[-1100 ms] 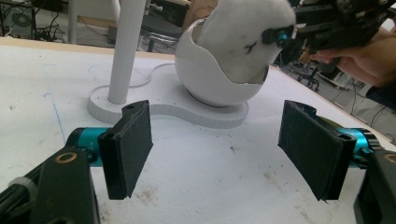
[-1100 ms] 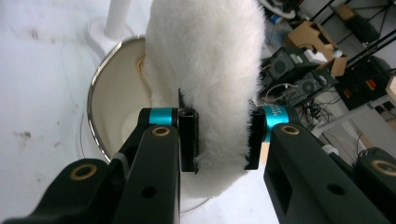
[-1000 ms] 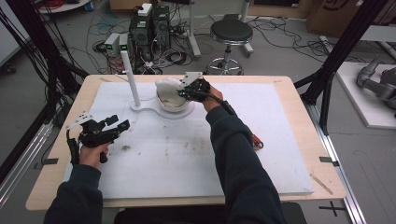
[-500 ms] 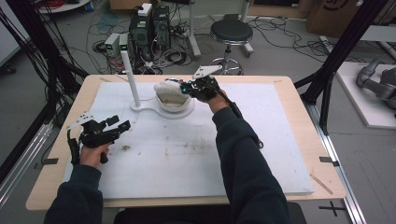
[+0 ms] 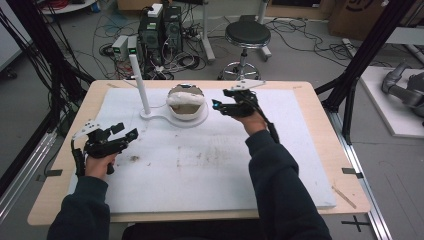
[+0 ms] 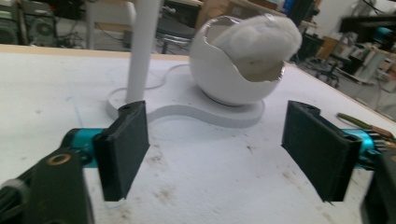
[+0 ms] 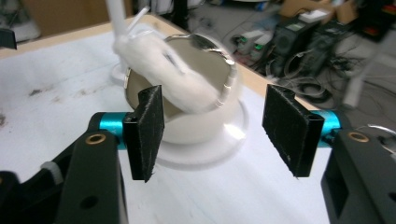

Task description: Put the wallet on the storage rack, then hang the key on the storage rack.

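Both grippers, left gripper (image 5: 125, 136) and right gripper (image 5: 223, 106), hang spread and empty while the soft, light-looking white wad (image 7: 163, 70) sits in the egg-shaped bowl (image 6: 229, 77), probably best pinched at its overhanging edge.

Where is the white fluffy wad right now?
The white fluffy wad sits in the egg-shaped bowl at the table's far centre, right of the white post, left of the open right gripper.

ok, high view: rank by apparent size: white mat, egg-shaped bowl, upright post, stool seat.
1. white mat, by far the largest.
2. stool seat and egg-shaped bowl: they look alike, and the stool stands farther back, so no ranking.
3. upright post: tall but thin, the smallest area.
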